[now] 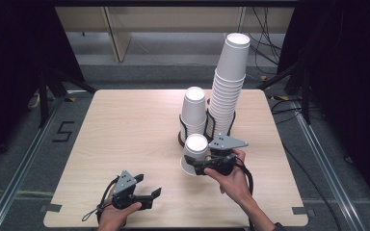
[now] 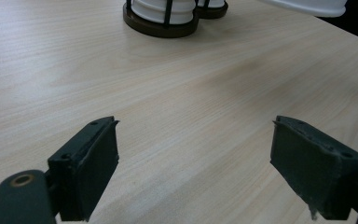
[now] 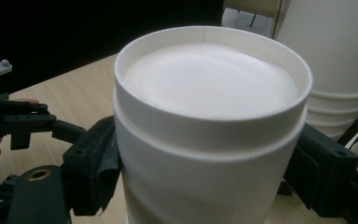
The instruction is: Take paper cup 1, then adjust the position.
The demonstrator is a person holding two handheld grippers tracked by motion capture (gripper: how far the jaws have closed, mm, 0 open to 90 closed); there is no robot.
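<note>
White paper cup (image 1: 196, 147), bottom up, is clamped in the right gripper (image 1: 197, 166). One jaw sits on each side of its wall, and the pads press in just below the upturned base. The cup is right of centre on the desk (image 1: 125, 134), toward the near edge and just in front of the cup holder (image 1: 180, 127). Its wide rim is low over the wood, but I can't tell whether it touches. In the right gripper view the cup (image 3: 209, 93) stands between the two black jaws with its recessed base facing the camera. The right hand (image 1: 233, 180) comes in from the near edge, and the grey plate sits on top of the gripper.

Left gripper (image 1: 149, 184) is open with nothing between its jaws. It sits near the desk's near-left corner, held by the left hand (image 1: 118, 214), well apart from the cup. The left gripper view shows bare wood between the spread jaws (image 2: 196, 149), with the holder's base (image 2: 158, 30) far ahead.

The holder is black wire with two bays, set right of centre toward the far edge. A short stack of inverted cups (image 1: 194, 108) fills the left bay. A tall stack (image 1: 229, 82) fills the right bay, rises well above the short one and leans slightly right at the top.
</note>
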